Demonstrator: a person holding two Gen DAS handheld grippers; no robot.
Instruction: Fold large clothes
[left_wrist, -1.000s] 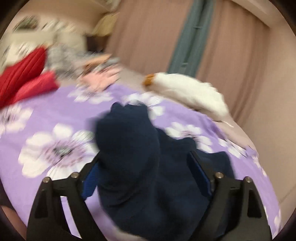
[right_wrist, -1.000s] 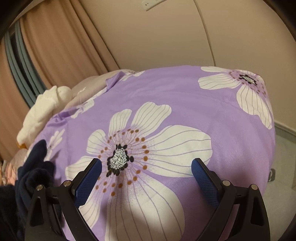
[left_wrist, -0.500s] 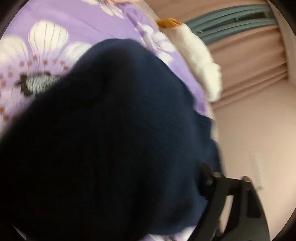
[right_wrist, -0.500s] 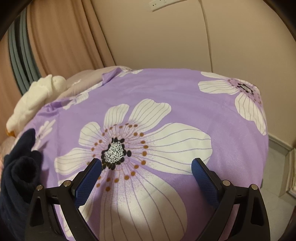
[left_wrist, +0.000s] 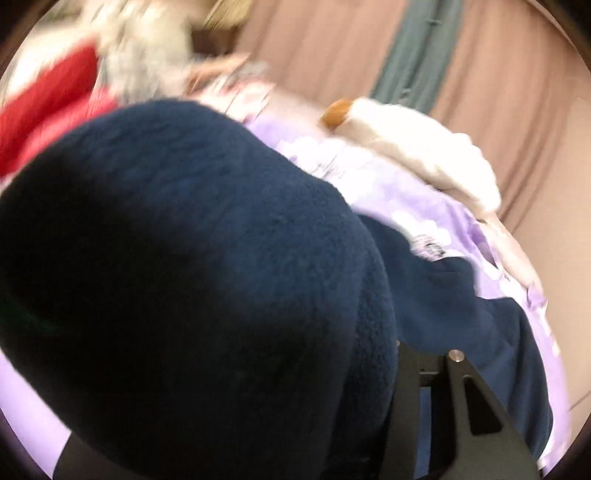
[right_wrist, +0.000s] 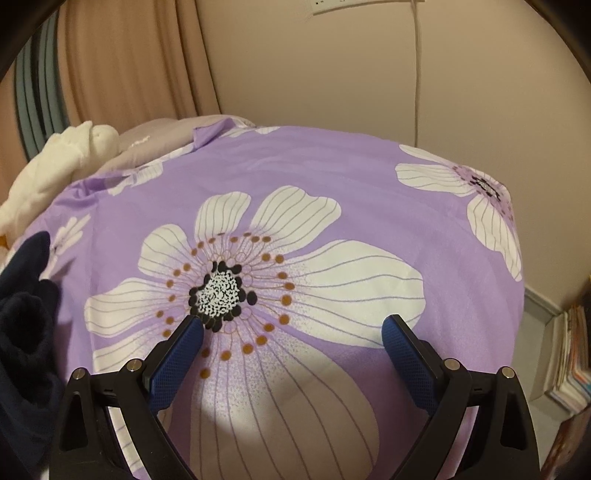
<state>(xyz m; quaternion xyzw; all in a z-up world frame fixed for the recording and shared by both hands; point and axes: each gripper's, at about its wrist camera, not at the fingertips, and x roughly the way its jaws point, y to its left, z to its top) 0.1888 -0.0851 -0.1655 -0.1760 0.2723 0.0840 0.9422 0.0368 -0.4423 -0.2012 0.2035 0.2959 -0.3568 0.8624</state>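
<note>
The navy fleece garment (left_wrist: 192, 280) bulges across the left tongs' (left_wrist: 258, 424) view, hiding its tips, so its state cannot be told. It lies on the purple flowered bedspread (right_wrist: 332, 177), at nine o'clock from the right tongs (right_wrist: 291, 347), which gape wide, holding nothing.
</note>
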